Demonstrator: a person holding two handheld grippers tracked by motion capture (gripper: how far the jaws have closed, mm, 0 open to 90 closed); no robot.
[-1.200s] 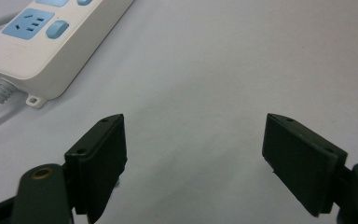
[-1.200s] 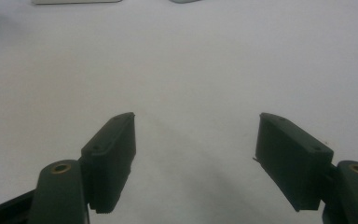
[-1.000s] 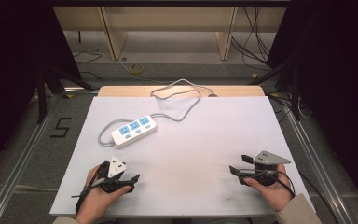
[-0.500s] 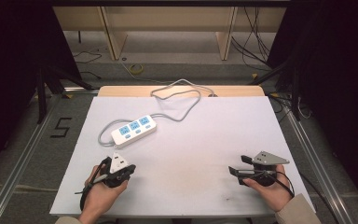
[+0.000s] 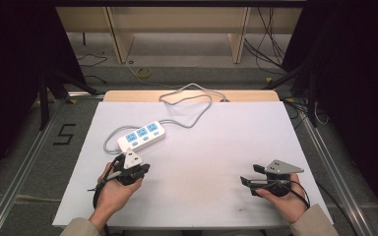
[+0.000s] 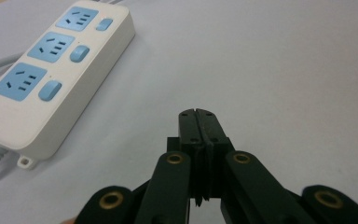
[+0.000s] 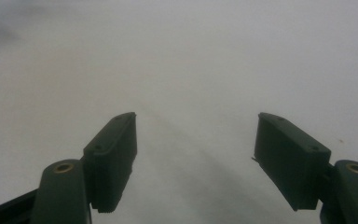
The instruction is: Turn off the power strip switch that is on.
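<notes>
A white power strip [image 5: 141, 135] with three blue sockets lies on the white table [image 5: 202, 147], left of middle; its grey cable [image 5: 192, 105] loops toward the far edge. My left gripper [image 5: 142, 169] hovers just in front of the strip. In the left gripper view its jaws [image 6: 198, 116] are pressed together with nothing between them, and the strip [image 6: 51, 70] lies ahead to the left. My right gripper [image 5: 250, 175] rests near the front right of the table. Its jaws [image 7: 196, 140] stand wide open over bare table.
The table's far edge has a wooden strip [image 5: 142, 96]. Metal rails [image 5: 29, 157] run along both sides of the table, and loose cables [image 5: 275, 39] lie on the floor beyond. A "5" mark [image 5: 65, 133] is on the floor at the left.
My left gripper's jaws went from open to shut, with nothing caught. The left hand moved away from the person toward the power strip and rose a little. The right hand kept still.
</notes>
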